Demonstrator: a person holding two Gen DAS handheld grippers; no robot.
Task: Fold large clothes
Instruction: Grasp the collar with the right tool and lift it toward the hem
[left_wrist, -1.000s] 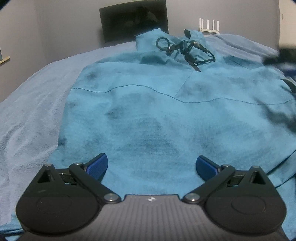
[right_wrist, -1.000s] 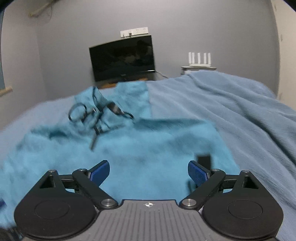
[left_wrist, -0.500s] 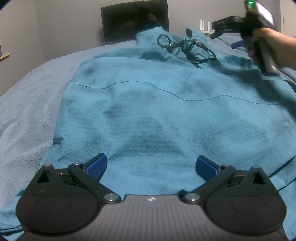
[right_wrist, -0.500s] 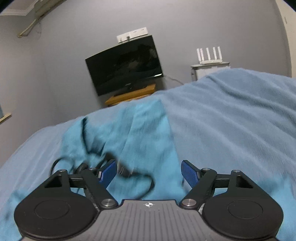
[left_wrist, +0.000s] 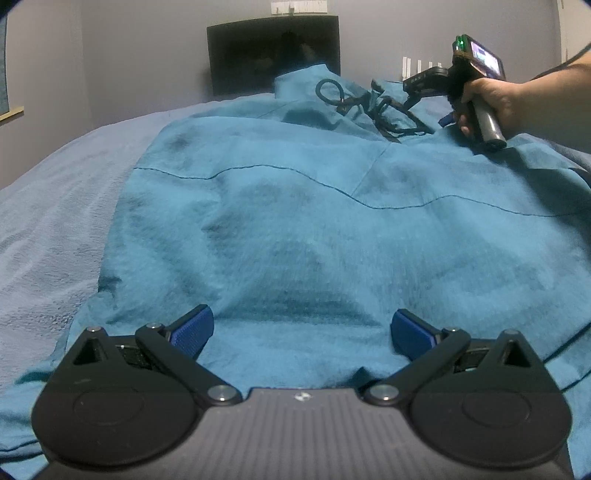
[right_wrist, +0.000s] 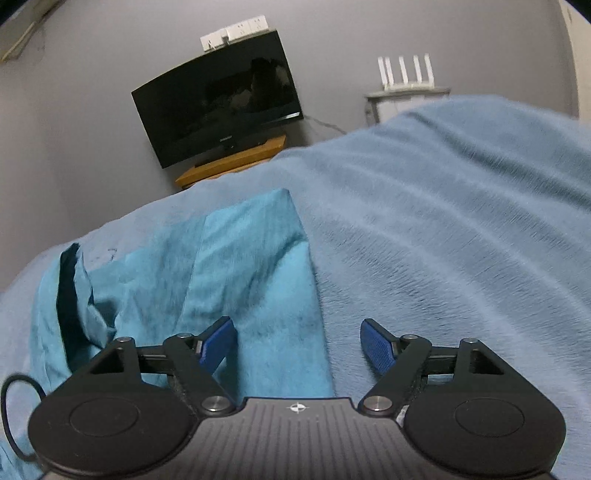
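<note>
the right gripper (right_wrist: 298, 341) has moved up to the collar of the teal fleece jacket (left_wrist: 314, 236) spread on the blue bed (right_wrist: 443, 229). only the left view shows the hand (left_wrist: 484, 98). both the left gripper (left_wrist: 302, 330) and right have fingers wide open, holding nothing.

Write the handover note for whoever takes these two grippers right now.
Left gripper: open, holding nothing, low over the near end of the teal hooded jacket.
Right gripper: open, holding nothing, at the far end by the hood and black drawcord.
The jacket lies spread on the blue blanket.
Done: no fold visible.
Left: grip and fold.
</note>
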